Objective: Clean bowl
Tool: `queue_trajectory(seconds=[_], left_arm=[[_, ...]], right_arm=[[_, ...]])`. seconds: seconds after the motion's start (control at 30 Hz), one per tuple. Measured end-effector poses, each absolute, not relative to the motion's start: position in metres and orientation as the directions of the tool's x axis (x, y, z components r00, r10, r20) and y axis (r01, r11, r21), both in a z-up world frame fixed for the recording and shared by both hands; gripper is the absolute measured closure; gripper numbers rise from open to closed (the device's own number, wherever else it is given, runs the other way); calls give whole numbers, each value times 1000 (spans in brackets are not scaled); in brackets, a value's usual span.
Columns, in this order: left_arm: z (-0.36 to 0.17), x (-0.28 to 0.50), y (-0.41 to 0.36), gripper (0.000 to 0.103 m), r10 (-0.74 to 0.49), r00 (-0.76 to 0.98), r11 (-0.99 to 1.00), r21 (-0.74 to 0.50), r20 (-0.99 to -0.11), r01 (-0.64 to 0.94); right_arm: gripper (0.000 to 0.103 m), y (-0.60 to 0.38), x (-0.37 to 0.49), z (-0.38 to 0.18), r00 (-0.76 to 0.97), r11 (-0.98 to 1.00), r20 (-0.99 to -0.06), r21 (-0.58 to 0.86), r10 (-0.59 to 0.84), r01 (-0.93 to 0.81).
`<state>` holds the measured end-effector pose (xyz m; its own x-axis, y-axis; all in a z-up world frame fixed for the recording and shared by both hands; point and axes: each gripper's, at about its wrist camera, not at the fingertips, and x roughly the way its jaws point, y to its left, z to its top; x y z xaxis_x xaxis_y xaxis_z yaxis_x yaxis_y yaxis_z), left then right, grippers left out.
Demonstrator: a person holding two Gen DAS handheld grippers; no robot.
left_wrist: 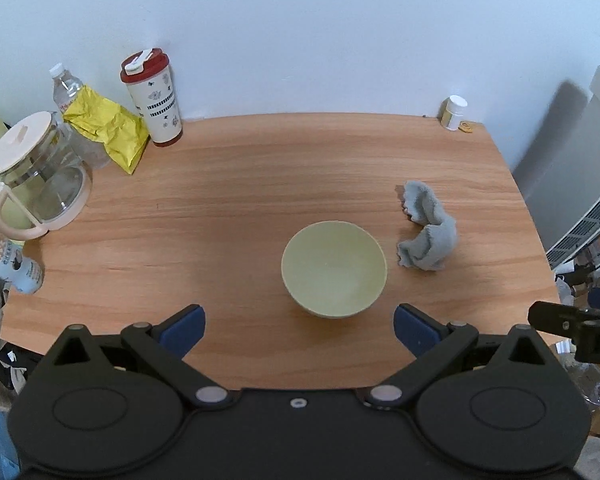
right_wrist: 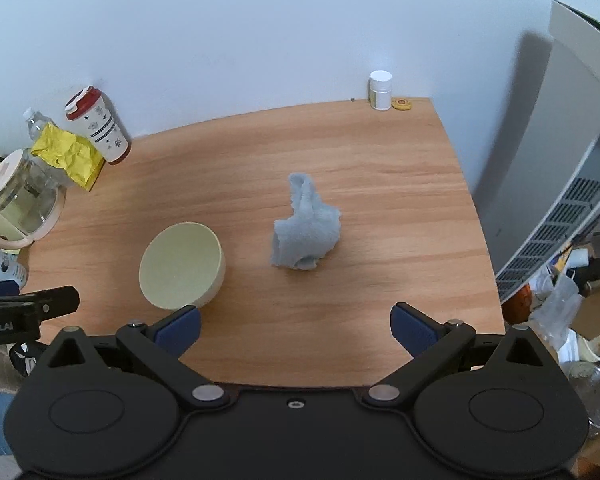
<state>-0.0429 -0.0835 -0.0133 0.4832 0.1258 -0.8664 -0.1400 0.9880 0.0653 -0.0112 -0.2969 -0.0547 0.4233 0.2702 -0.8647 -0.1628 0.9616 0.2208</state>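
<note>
bowl (left_wrist: 334,270): upright on table (left_wrist: 228,200), nothing in it
cloth (right_wrist: 306,232): crumpled, right of bowl, apart
left gripper (left_wrist: 299,330): wide open, holding nothing
right gripper (right_wrist: 296,328): wide open, holding nothing

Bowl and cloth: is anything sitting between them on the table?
No. Between the bowl and the cloth there is only bare table; the right wrist view shows that gap most plainly, and the left wrist view agrees.

The table (left_wrist: 260,184) is wood-grain, smooth with a soft sheen. On it, the bowl (left_wrist: 334,269) looks matt and smooth, pale green. Just beside the bowl, the cloth (right_wrist: 306,232) is fuzzy grey terry. Far from the bowl, the jug (left_wrist: 36,176) is clear glossy glass and the bag (left_wrist: 108,128) crinkled shiny foil.
</note>
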Motion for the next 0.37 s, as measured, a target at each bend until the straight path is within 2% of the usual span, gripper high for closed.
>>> queue_trajectory(seconds=[0.37], left_arm=[[-9,-49,-76,0,132,524,990,88,-842,-108]], right_arm=[[1,-295,-27,-56,422,963,-867,217,265,-158]])
